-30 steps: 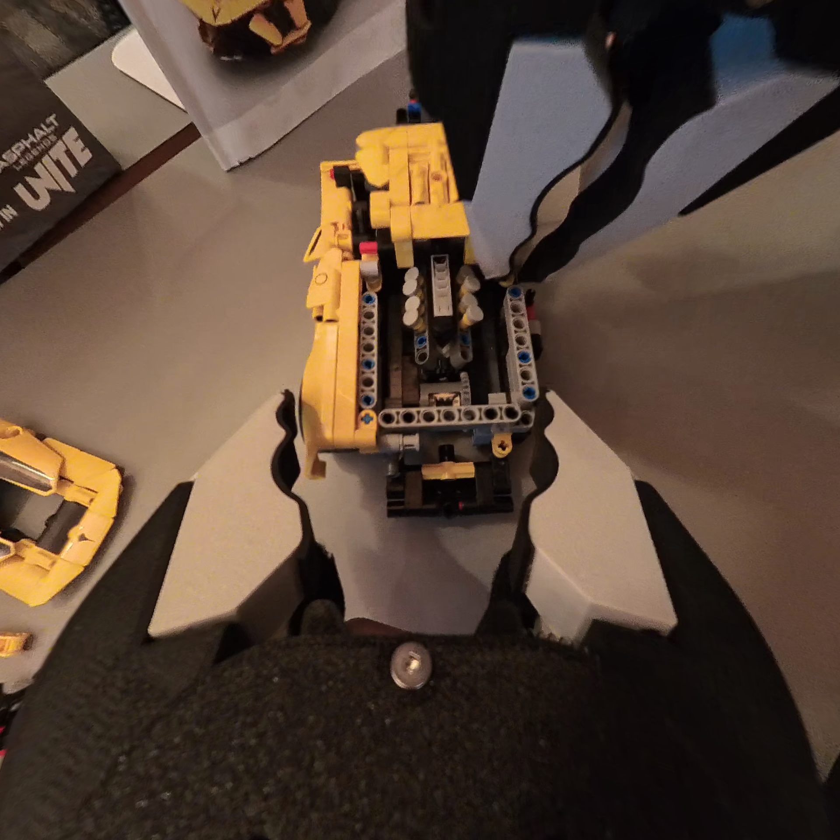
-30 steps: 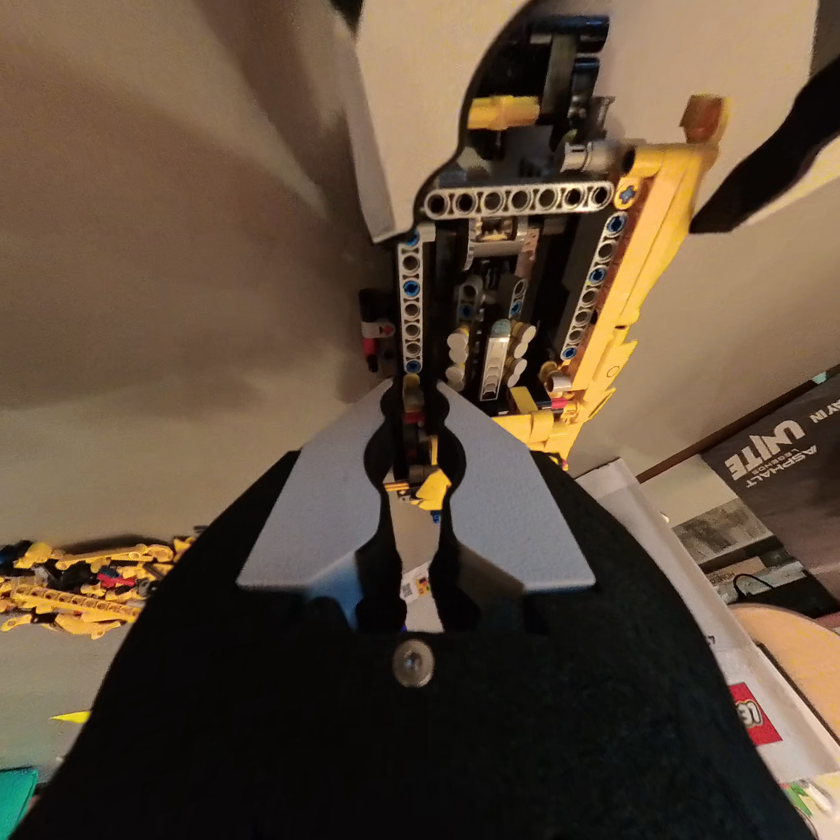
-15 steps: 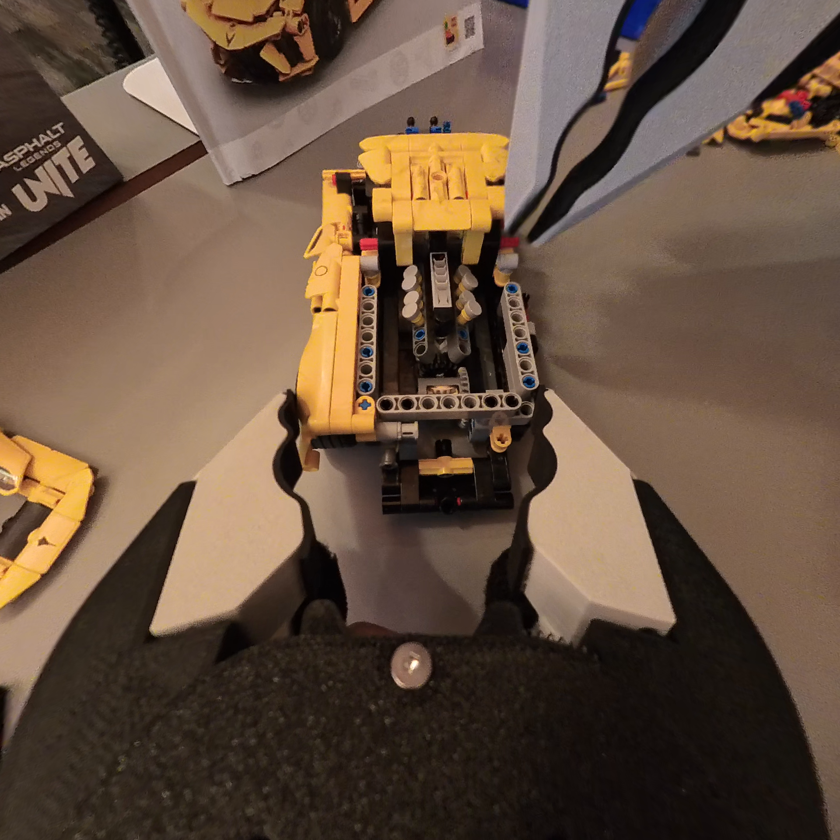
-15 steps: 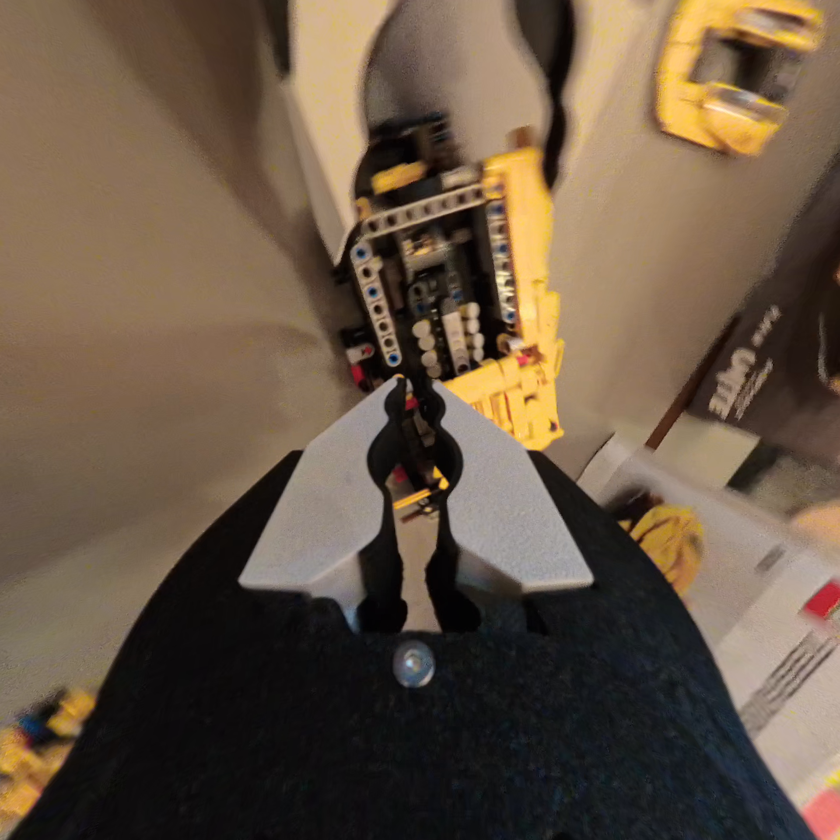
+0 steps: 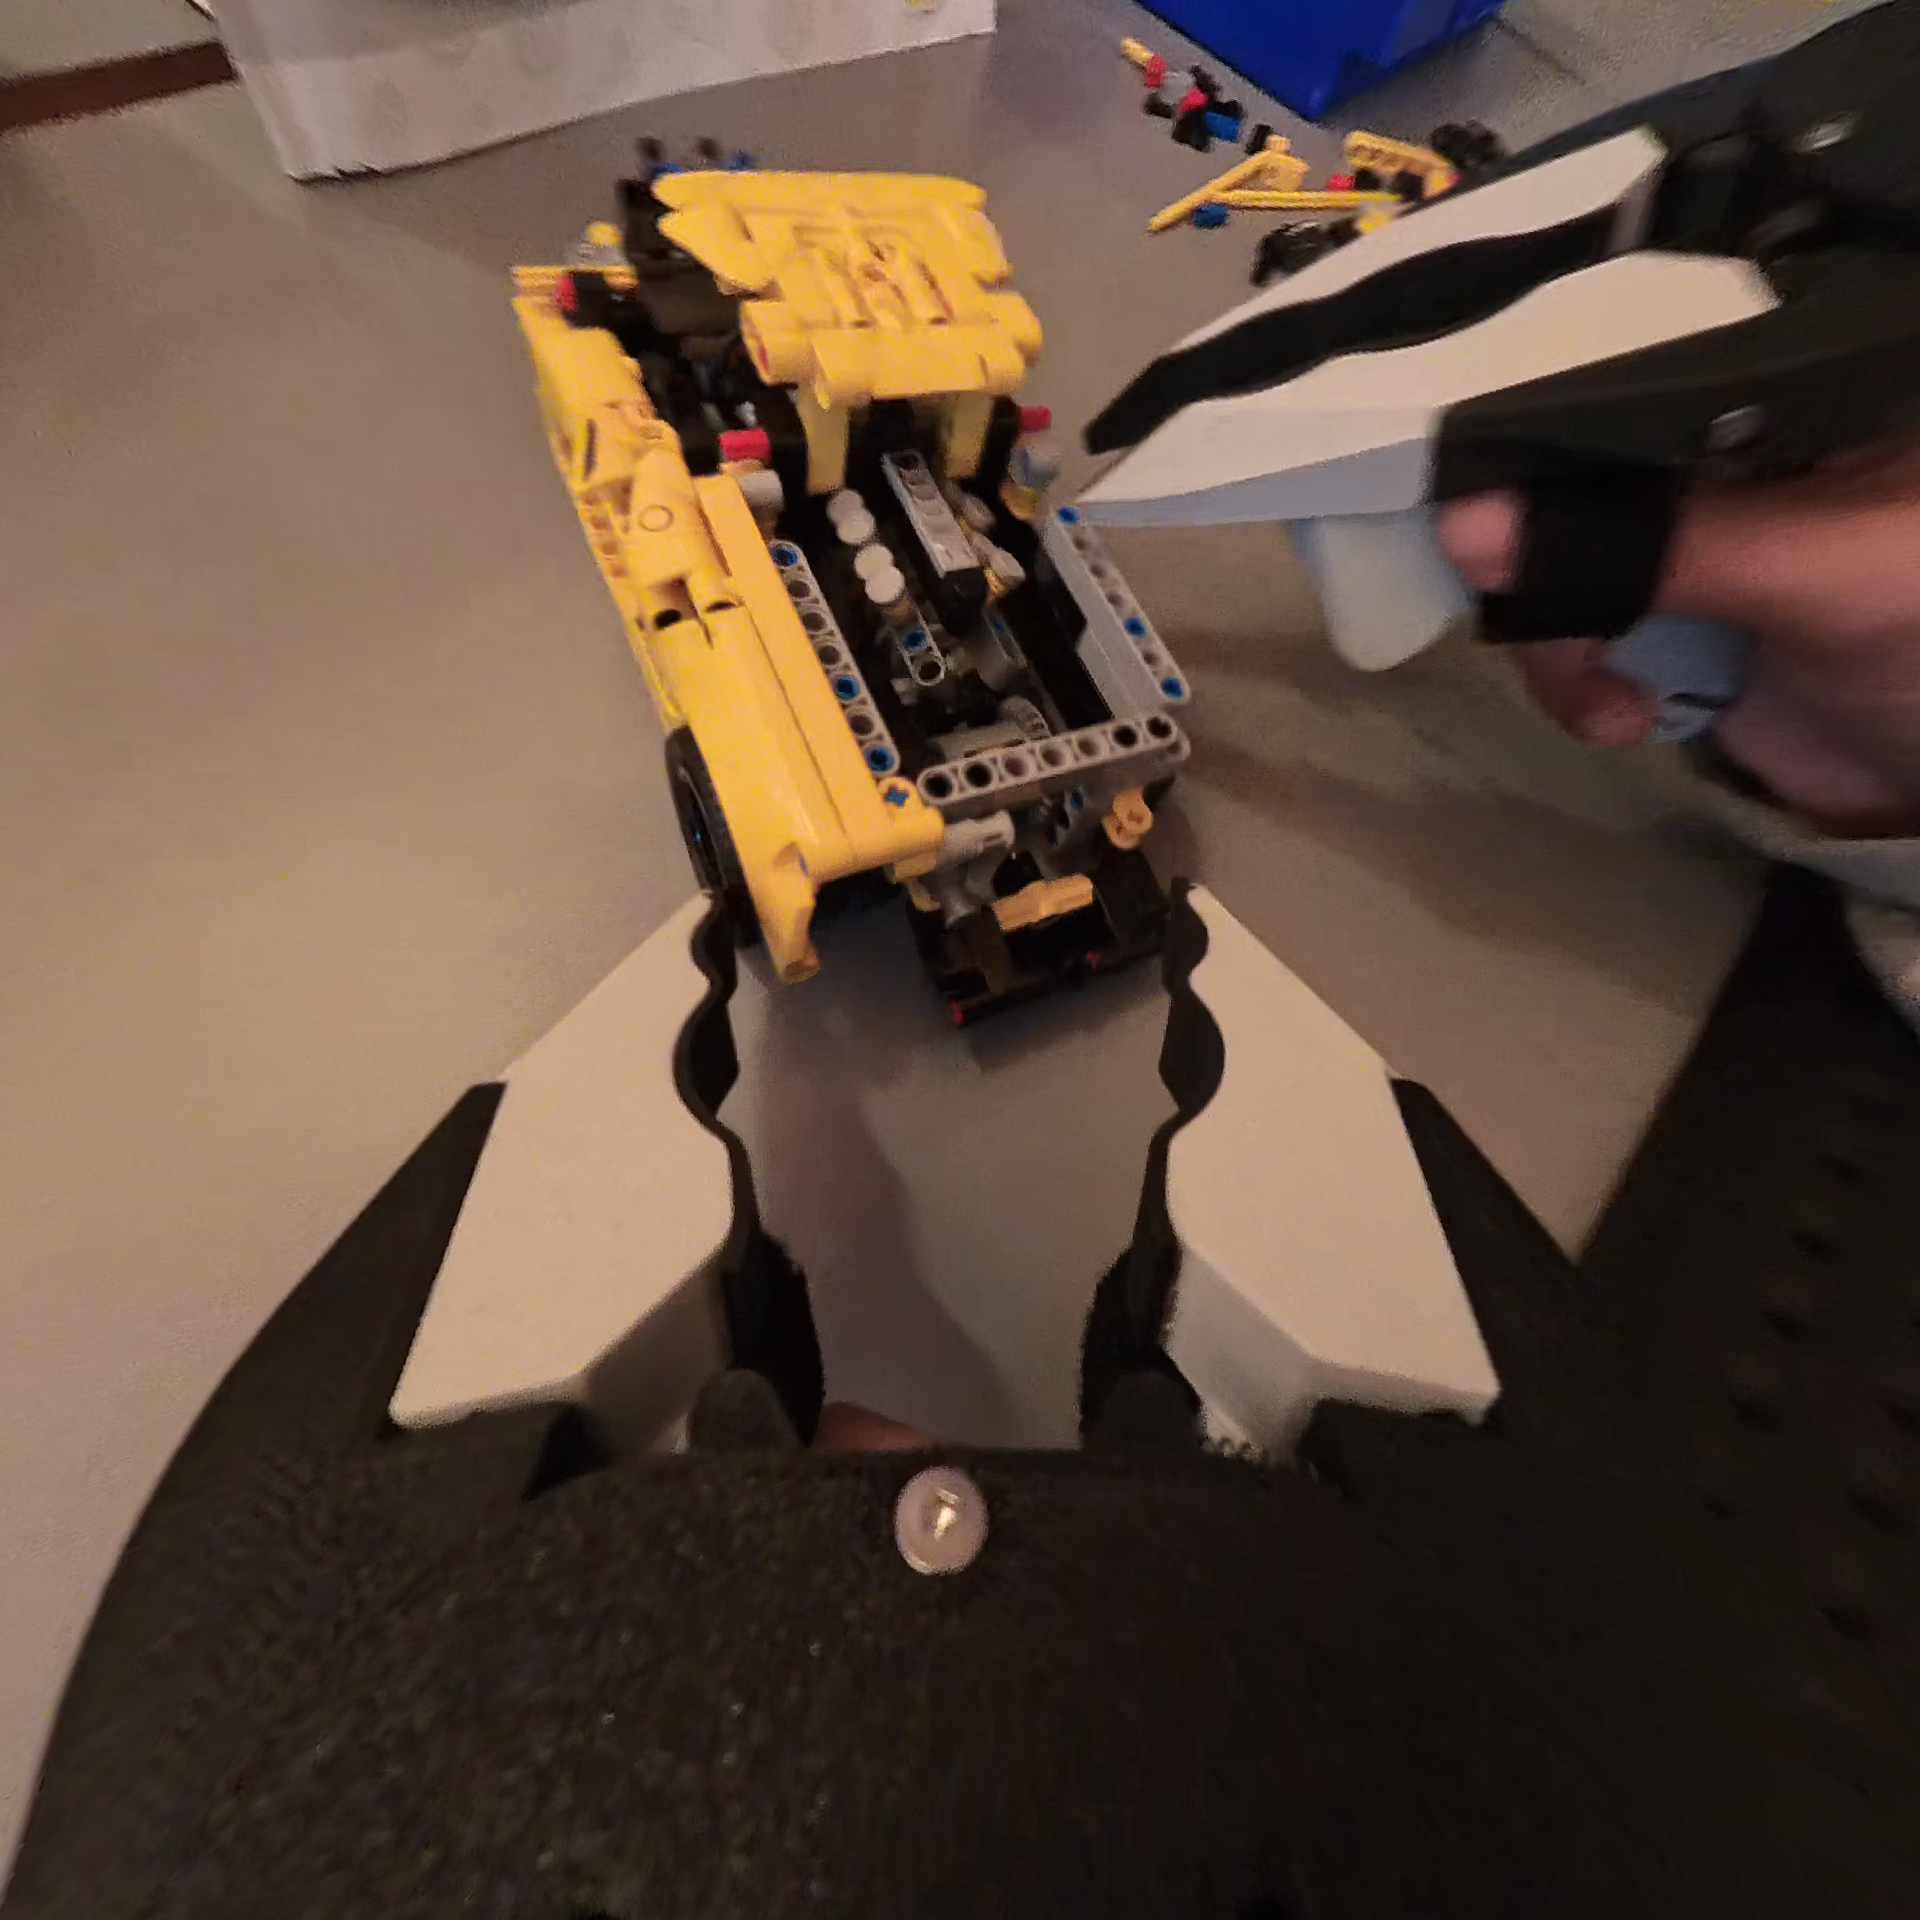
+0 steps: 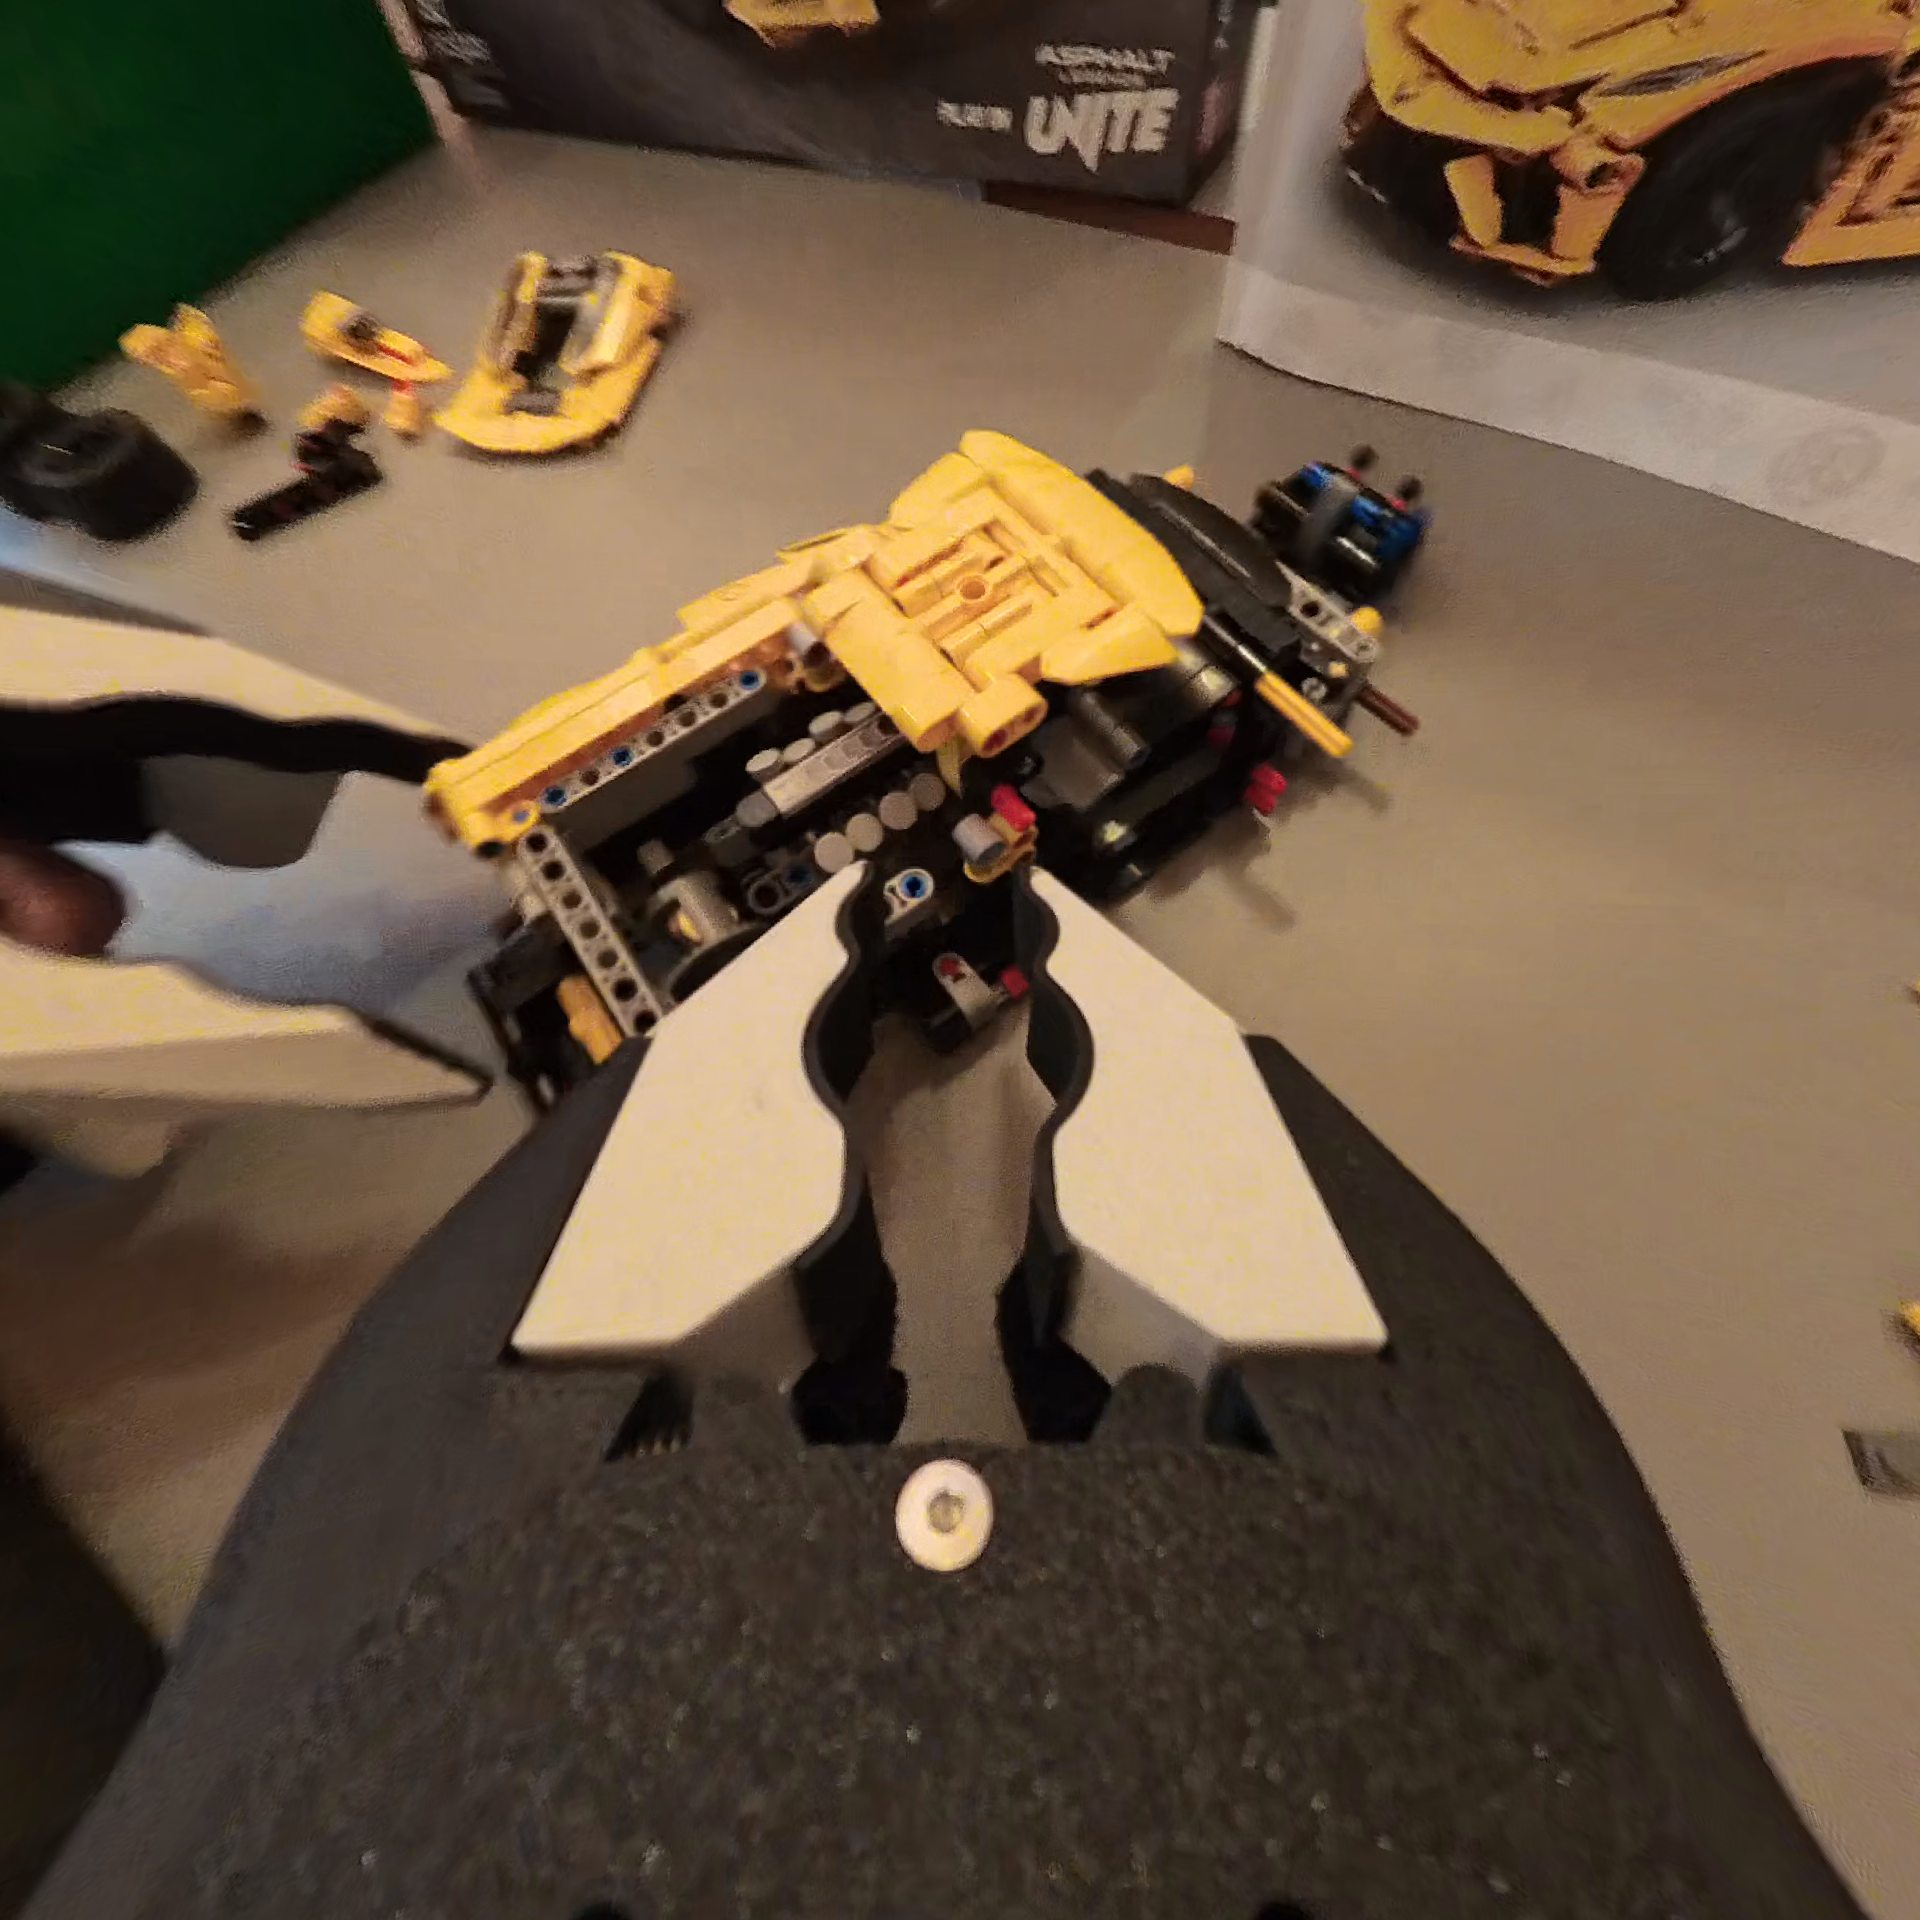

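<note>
A half-built yellow and black brick car (image 5: 831, 582) stands on the grey table (image 5: 260, 727), its engine bay open and framed by grey holed beams. My left gripper (image 5: 945, 914) is open, its fingertips on either side of the car's rear end and just short of it. It also shows in the right wrist view (image 6: 468, 914). My right gripper (image 6: 948, 883) is slightly open, with its tips against the car's right side by a grey beam and a red pin. In the left wrist view (image 5: 1081, 468) a gloved hand (image 5: 1662, 582) holds it.
A black box (image 6: 831, 94) and an open booklet with a car picture (image 6: 1558, 260) lie at the back. Yellow sub-assemblies (image 6: 561, 353) and a black wheel (image 6: 94, 478) lie left of the car. Loose parts (image 5: 1299, 197) and a blue bin (image 5: 1309, 42) lie at the far right. The tips of one gripper are about 10 cm away from the tips of the other. The black wheel (image 6: 94, 478) lies some 25 cm from my left tips, 35 cm from my right tips.
My right gripper has swung from over the car's front end round to its right side, and its jaws have parted a little. My left gripper stays open at the rear, seen more from the left.
</note>
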The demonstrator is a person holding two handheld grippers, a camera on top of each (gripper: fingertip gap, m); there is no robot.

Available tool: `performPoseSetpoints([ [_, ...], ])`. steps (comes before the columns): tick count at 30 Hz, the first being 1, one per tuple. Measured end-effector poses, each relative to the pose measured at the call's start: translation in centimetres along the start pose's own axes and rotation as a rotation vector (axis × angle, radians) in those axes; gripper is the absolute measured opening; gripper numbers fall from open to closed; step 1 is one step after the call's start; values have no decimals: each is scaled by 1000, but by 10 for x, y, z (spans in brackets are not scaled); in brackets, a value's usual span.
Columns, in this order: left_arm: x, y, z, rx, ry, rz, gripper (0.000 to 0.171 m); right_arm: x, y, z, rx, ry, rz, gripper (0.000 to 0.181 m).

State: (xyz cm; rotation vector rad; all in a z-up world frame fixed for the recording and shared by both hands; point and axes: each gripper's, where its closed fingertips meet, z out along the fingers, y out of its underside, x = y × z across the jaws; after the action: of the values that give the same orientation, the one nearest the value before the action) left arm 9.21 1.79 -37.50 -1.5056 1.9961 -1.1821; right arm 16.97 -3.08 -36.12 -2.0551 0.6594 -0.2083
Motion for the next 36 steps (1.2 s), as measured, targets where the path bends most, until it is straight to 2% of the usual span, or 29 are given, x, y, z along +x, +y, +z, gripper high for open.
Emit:
performPoseSetpoints([
  [3,28,5,2,-19,78,-15,78,9,2,1,27,116,7,23],
  [6,53,9,7,-37,142,11,75,24,3,-5,34,186,32,7],
  [9,65,14,8,-72,227,44,75,32,-2,-9,57,187,67,13],
  [11,55,4,1,-49,254,50,74,31,-2,-7,42,163,92,14],
  [15,13,-49,-14,149,209,154,78,25,-6,-4,16,122,116,17],
  [17,2,-73,-8,216,197,238,80,30,-7,-2,-3,154,101,17],
  [19,-5,-82,10,194,199,302,80,28,-5,1,-40,137,119,16],
  [21,-12,-81,32,119,185,331,74,27,-5,2,-68,133,124,15],
  [23,-14,-68,48,15,180,335,52,23,-6,3,-101,126,121,15],
  [26,-5,-59,57,14,202,326,31,27,-5,6,-123,167,101,9],
  [36,-5,-58,58,77,162,260,31,28,-2,8,-118,159,146,7],
])
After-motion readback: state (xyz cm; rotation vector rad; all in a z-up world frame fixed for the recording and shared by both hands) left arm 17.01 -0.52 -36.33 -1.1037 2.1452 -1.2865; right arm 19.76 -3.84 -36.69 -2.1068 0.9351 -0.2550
